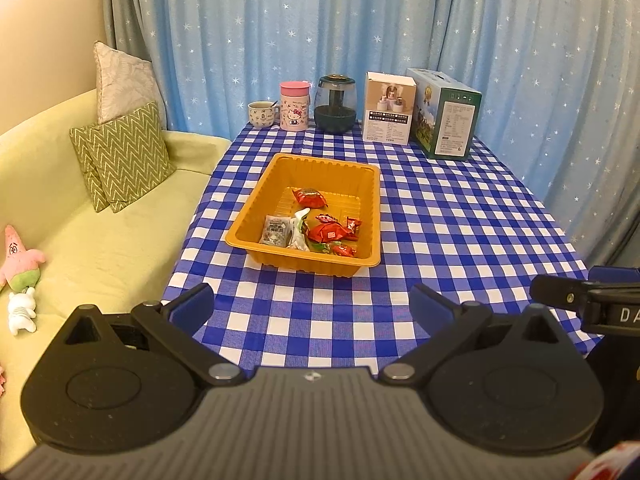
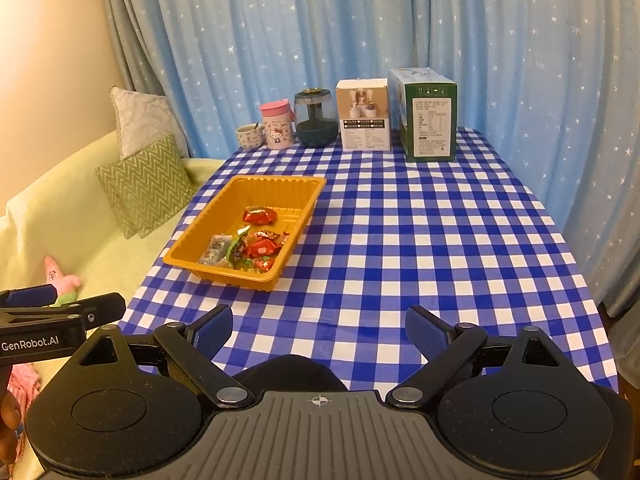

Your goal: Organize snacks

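An orange plastic tray point(image 1: 276, 168) point(image 2: 208, 216) sits on the blue-and-white checked table. Inside it lie several wrapped snacks: red packets point(image 1: 310, 197) point(image 2: 259, 214), a grey packet point(image 1: 275, 230) point(image 2: 215, 249) and a green-white one point(image 1: 298, 227). My left gripper point(image 1: 310, 306) hovers over the near table edge, open, with nothing between its blue pads. My right gripper point(image 2: 318, 330) is likewise open and empty, to the right of the tray and nearer than it. Each view catches the other gripper at its side edge.
Along the far table edge stand a small mug point(image 1: 262, 114), a pink lidded cup point(image 1: 294, 106), a dark glass jar point(image 1: 335, 104), a white box point(image 1: 388, 108) and a green box point(image 1: 446, 114). A yellow sofa point(image 1: 100, 240) with cushions and plush toys lies to the left. Blue star curtains hang behind.
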Demonstrator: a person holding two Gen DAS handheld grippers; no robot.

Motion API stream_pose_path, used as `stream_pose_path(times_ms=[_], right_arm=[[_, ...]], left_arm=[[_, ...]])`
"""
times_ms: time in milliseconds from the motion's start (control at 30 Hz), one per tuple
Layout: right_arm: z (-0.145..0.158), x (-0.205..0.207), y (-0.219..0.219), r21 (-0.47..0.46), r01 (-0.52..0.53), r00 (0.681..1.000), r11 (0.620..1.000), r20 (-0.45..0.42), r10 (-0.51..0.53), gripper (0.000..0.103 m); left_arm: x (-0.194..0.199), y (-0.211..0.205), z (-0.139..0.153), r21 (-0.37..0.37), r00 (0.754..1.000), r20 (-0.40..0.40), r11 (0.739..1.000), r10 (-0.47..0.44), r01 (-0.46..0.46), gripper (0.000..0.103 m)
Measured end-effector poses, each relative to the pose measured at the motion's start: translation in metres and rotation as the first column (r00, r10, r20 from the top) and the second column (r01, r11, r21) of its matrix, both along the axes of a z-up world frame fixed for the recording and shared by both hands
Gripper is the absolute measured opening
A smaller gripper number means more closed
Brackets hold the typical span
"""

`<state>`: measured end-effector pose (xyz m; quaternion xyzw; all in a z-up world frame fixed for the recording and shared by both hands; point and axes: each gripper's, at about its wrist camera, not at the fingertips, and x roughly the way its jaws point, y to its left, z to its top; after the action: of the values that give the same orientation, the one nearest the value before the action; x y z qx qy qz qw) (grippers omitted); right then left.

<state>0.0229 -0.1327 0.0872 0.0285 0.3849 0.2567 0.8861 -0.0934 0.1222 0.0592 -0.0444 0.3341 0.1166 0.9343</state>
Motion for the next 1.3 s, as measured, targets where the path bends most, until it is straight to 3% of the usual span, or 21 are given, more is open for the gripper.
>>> stream_pose_path(times_ms=[1300], right_arm=[[-0.0034, 0.0010, -0.0023, 0.002, 0.000, 1.000, 1.000, 0.000, 0.000, 0.093]], left_arm=[[0.0030, -0.0040, 0.0021, 0.000, 1.000, 0.003, 1.000, -0.005, 0.005, 0.103]])
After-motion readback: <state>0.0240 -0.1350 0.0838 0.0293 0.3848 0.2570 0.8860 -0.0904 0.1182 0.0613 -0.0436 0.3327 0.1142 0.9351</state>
